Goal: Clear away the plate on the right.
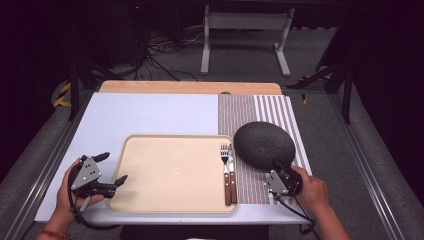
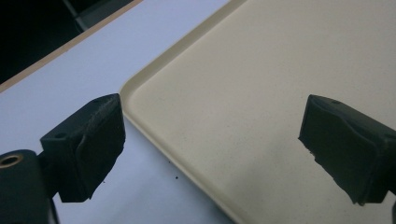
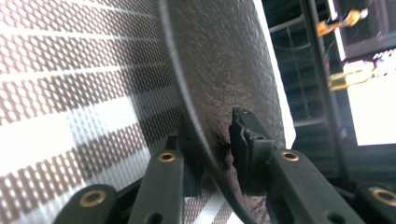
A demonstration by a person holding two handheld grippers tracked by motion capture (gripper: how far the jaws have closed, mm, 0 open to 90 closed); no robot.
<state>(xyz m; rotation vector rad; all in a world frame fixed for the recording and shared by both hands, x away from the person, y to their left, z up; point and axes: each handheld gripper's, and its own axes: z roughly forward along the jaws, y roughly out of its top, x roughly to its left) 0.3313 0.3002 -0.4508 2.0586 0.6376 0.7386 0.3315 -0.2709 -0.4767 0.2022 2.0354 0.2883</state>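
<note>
A dark, textured round plate (image 1: 264, 145) lies on a striped placemat (image 1: 270, 107) at the table's right. My right gripper (image 1: 278, 167) is at the plate's near edge. In the right gripper view the plate (image 3: 224, 70) rim runs between the jaws of my right gripper (image 3: 212, 135), one pad on its upper face and one under the rim, so it is shut on the plate. My left gripper (image 1: 114, 167) stands open at the left edge of a beige tray (image 1: 175, 137). In the left gripper view that gripper (image 2: 210, 135) straddles the tray's rim (image 2: 140, 88) without touching it.
A fork (image 1: 225, 170) and a knife (image 1: 231, 172) with wooden handles lie side by side on the tray's right part, just left of the plate. The placemat (image 3: 70, 93) weave shows beneath the plate. A white sheet (image 1: 150, 112) covers the table's left.
</note>
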